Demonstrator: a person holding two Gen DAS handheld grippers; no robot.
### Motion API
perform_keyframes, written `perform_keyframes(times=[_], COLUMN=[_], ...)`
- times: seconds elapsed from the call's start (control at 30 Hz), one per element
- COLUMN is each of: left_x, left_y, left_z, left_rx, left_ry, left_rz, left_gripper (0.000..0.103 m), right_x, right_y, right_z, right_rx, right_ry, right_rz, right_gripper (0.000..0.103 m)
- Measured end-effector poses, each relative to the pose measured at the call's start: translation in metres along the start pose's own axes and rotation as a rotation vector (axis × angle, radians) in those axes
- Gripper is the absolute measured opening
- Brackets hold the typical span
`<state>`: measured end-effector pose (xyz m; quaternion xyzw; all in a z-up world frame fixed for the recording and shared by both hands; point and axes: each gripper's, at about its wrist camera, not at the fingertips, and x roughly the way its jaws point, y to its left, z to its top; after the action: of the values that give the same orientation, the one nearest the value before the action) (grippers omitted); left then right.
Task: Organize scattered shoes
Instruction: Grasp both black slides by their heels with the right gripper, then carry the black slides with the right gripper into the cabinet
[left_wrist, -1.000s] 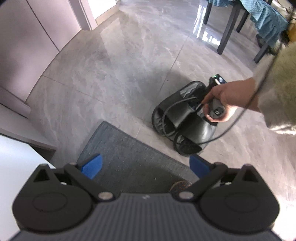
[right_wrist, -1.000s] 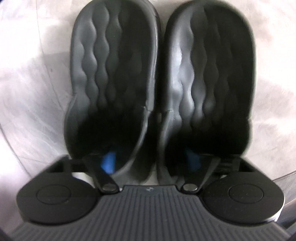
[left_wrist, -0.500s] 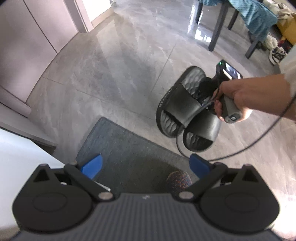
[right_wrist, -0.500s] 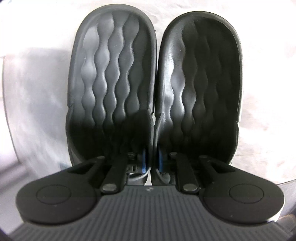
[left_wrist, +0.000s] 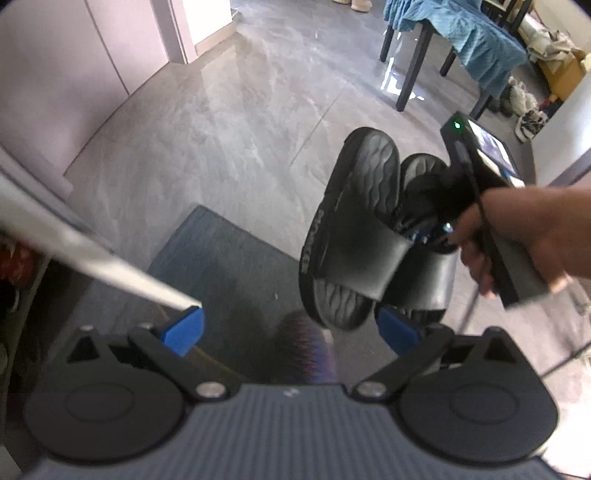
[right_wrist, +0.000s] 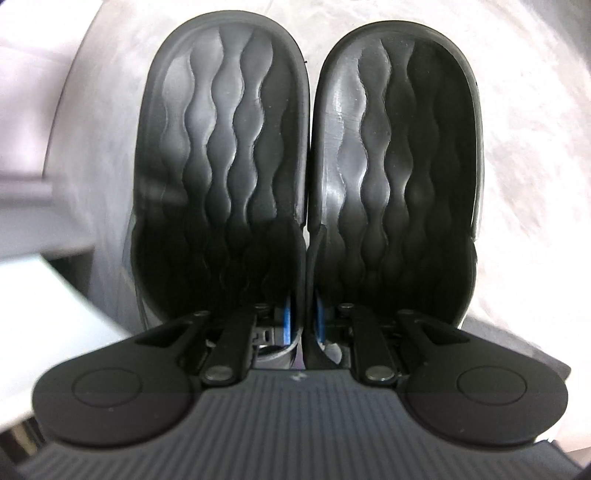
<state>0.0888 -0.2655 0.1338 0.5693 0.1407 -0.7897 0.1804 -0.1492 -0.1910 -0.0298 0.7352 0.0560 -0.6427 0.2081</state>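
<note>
Right gripper (right_wrist: 303, 325): our pads pinch the inner walls of two black slides (left_wrist: 354, 236), held side by side clear of the grey floor (left_wrist: 221, 122); our fingertips are half hidden under the straps. Right hand (left_wrist: 517, 236) grips the handle, pointing down. Left gripper (left_wrist: 291, 328): wide, empty, over the dark mat (left_wrist: 221, 258), a blurred white edge (left_wrist: 85, 251) crossing at left

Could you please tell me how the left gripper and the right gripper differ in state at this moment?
The left gripper stands open, its blue pads wide apart, while the right gripper is shut, pads nearly together. The left gripper holds nothing, hanging over the grey mat; the right gripper pinches the inner edges of both black slides, which hang clear of the floor. Both share the same black body and blue pads.
</note>
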Motion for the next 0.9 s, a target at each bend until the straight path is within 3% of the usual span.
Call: perform_keyframes(times=[0.17, 0.37, 0.6, 0.8, 0.9], left_x=[-0.034, -0.059, -0.085, -0.126, -0.137], left_y=[0.016, 0.061, 0.141, 0.244, 0.29], left_z=[-0.034, -0.086, -0.157, -0.241, -0.282], left_rx=[-0.006, -0.081, -0.183, -0.311, -0.389], left_ry=[0.026, 0.066, 0.001, -0.09, -0.1], left_rz=[0.001, -0.003, 0.02, 0.126, 0.174], left_gripper=[0.102, 0.102, 0.101, 0.102, 0.102], right_x=[-0.036, -0.033, -0.017, 0.008, 0.03], right_y=[0.034, 0.077, 0.136, 0.228, 0.304], right_z=[-0.086, -0.168, -0.257, -0.338, -0.388], right_rx=[-0.168, -0.318, -0.421, -0.592, -0.726], right_ry=[0.033, 0.119, 0.17, 0.162, 0.158], right_rz=[-0.044, -0.068, -0.104, -0.164, -0.176], right_gripper=[0.017, 0.017, 0.017, 0.017, 0.017])
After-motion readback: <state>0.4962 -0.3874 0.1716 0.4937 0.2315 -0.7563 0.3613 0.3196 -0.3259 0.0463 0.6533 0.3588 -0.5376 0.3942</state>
